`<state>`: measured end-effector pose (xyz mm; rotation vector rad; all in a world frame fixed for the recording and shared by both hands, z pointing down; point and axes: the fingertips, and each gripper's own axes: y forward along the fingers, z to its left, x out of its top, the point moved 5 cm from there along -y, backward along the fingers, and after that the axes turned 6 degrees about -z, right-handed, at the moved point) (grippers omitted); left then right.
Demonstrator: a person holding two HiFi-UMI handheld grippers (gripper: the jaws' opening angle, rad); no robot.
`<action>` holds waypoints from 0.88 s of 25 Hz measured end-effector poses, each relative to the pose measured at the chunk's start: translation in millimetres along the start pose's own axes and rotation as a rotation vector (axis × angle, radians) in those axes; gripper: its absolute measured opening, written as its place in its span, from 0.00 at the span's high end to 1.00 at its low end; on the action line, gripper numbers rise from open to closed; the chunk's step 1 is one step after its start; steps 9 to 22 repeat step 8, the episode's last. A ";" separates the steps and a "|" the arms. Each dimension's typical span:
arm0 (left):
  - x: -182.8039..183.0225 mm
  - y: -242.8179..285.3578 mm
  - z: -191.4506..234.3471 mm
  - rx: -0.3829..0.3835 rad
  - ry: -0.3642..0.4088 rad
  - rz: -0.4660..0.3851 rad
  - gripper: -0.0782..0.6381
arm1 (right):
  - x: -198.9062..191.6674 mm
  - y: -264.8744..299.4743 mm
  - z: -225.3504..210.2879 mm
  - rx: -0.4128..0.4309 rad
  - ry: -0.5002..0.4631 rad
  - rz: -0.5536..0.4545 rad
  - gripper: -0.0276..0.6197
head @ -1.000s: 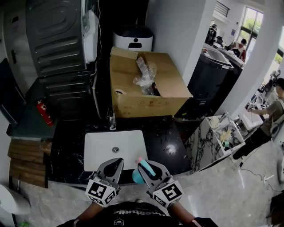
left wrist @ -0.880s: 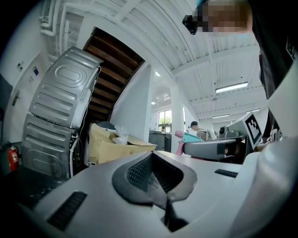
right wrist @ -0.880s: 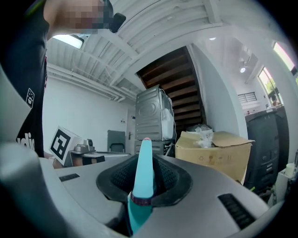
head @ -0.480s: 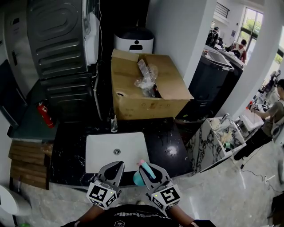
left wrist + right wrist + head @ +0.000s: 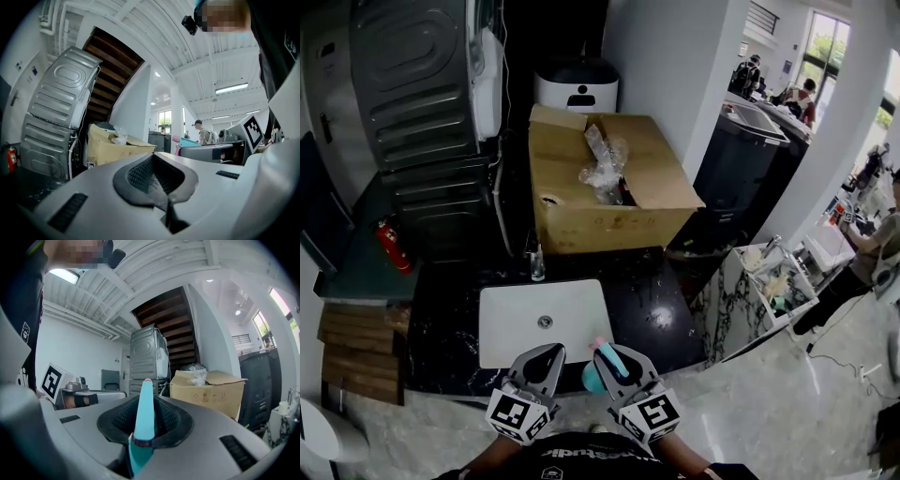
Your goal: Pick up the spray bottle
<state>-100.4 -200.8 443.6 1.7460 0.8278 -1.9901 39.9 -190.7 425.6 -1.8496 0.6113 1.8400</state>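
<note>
The spray bottle (image 5: 592, 375) is teal with a pink tip. My right gripper (image 5: 607, 356) is shut on it at the bottom of the head view, over the near edge of the black counter (image 5: 656, 309). In the right gripper view the bottle (image 5: 143, 413) stands up between the dark pads (image 5: 171, 420), pink tip uppermost. My left gripper (image 5: 546, 356) hangs just left of it, shut, with nothing between its pads (image 5: 140, 174). The teal bottle (image 5: 190, 142) also shows at the right of the left gripper view.
A white sink basin (image 5: 511, 328) is set into the counter ahead of the grippers, with a small bottle (image 5: 538, 264) at its far edge. Behind stand an open cardboard box (image 5: 647, 178) and a grey machine (image 5: 422, 84). A red fire extinguisher (image 5: 389, 242) is at the left. People stand at the far right.
Both grippers stay where they were and the bottle remains in the right one. Only the head view has shifted a little.
</note>
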 end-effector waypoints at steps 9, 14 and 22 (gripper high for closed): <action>-1.2 2.5 -0.3 0.000 0.002 -0.005 0.87 | -3.6 -3.1 -3.6 0.003 -0.002 -0.036 0.80; -1.2 2.5 -0.3 0.000 0.002 -0.005 0.87 | -3.6 -3.1 -3.6 0.003 -0.002 -0.036 0.80; -1.2 2.5 -0.3 0.000 0.002 -0.005 0.87 | -3.6 -3.1 -3.6 0.003 -0.002 -0.036 0.80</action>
